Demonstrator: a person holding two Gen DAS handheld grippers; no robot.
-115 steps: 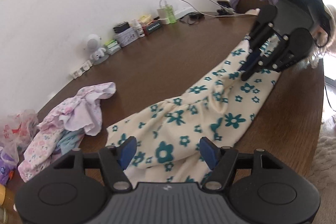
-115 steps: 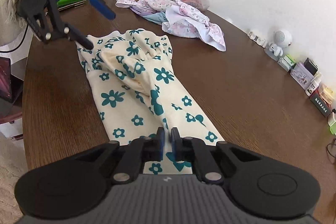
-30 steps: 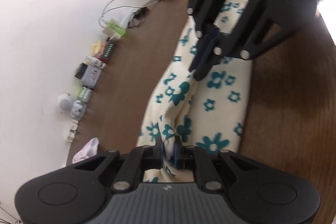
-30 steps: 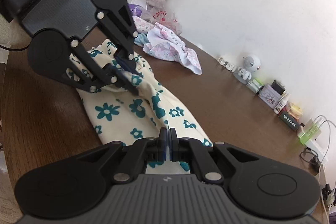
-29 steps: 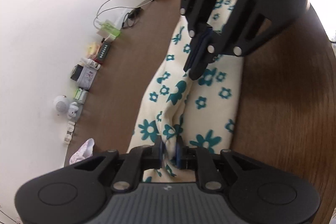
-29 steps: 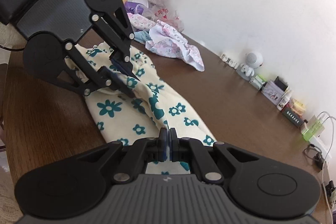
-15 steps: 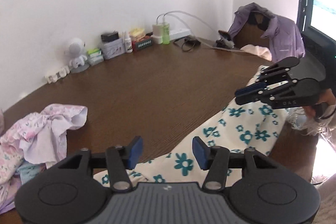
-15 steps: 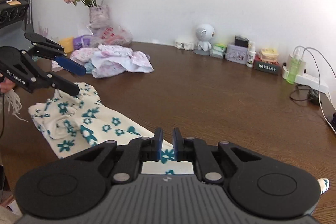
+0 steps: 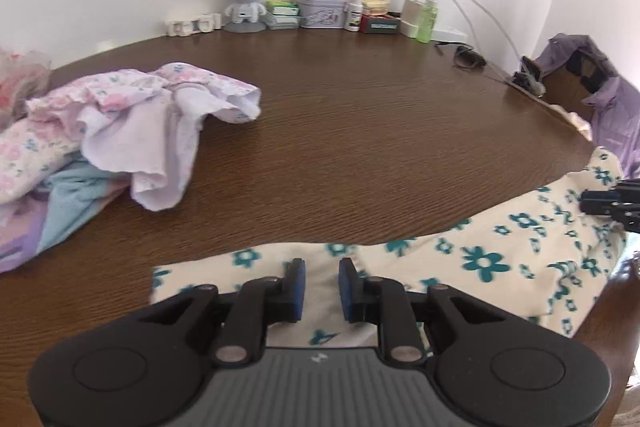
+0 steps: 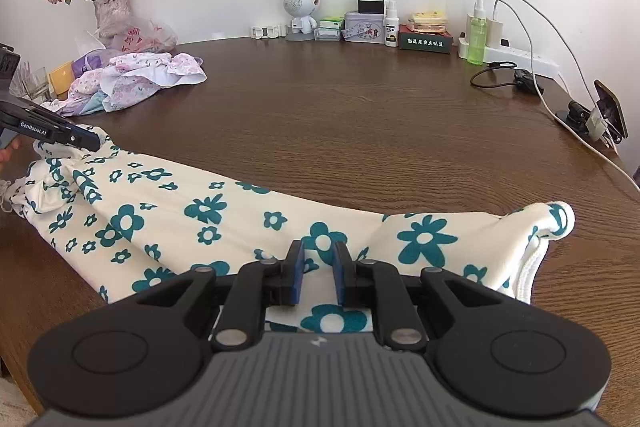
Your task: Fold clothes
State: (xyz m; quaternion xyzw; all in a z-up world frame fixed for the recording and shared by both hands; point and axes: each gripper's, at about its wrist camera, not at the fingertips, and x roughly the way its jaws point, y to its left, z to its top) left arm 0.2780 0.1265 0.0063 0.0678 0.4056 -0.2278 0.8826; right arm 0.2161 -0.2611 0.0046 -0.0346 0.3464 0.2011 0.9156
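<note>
Here the cream floral garment (image 10: 224,223) is lying stretched along the near edge of the brown worktop (image 10: 360,131). The left tool (image 9: 322,285) is hovering over one end with its jaws parted, gripping nothing, and the right tool (image 10: 318,273) is doing likewise over the other end. A heap of pastel clothes (image 9: 104,123) is sitting well apart.

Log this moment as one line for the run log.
left gripper: open over floral garment | right gripper: open, over other end | garment: flat on table
</note>
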